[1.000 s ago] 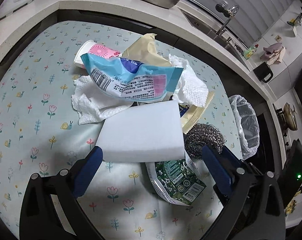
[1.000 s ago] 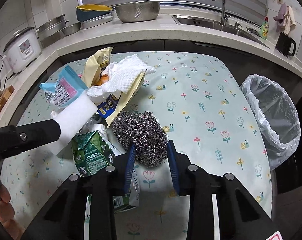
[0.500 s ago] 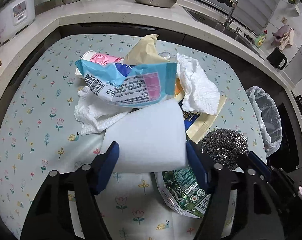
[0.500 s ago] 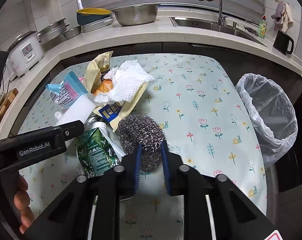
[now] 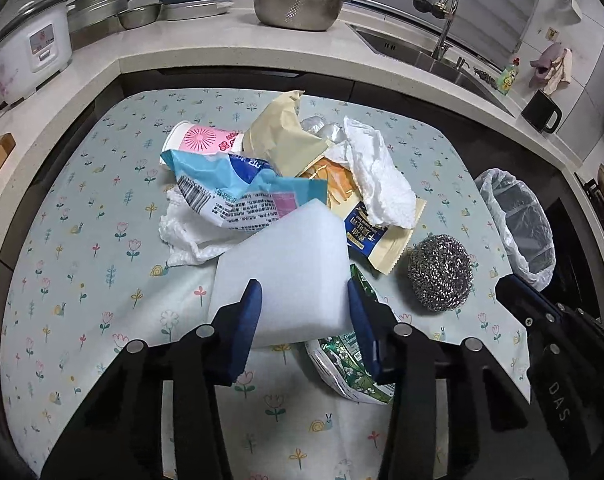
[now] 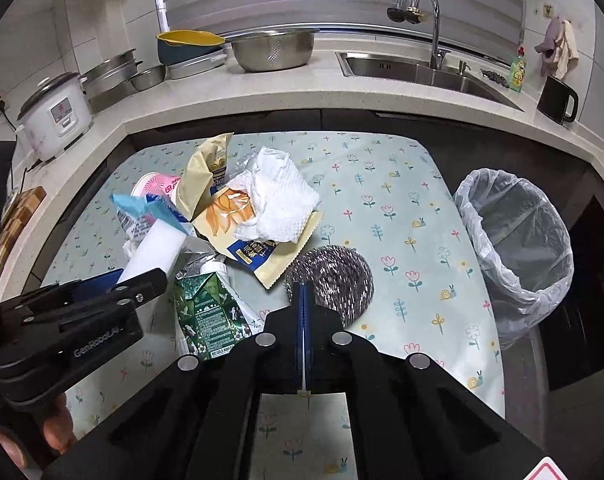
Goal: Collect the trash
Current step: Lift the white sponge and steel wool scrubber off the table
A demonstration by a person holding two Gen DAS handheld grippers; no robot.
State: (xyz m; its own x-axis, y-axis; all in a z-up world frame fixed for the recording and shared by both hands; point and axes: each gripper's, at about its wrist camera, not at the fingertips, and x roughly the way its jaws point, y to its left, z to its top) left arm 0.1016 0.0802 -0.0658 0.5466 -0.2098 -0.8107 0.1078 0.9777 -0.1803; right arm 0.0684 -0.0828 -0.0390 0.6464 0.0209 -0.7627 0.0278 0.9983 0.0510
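Blue-padded left gripper is clamped on a white sponge block, one pad against each side; its black body reads "GenRobot.AI" in the right wrist view. Right gripper: pads pressed almost together, nipping the near edge of a steel wool scrubber, whose bulk bulges out beyond the tips.

Green carton lies just left of the right gripper on the flower-print tablecloth; its bottom edge reads "BIO GOLD", the rest too small to read. Beyond it, a cream and blue snack packet with non-Latin lettering I cannot read, and a crumpled paper towel resting on top of it. Left of these, a light blue wrapper carries a barcode and fine print, illegible. Farther back, a pink-patterned paper cup lies on its side.

Trash bin with a clear liner stands off the table's right edge, well apart from the pile. Far counter: rice cooker, steel colander, sink faucet.
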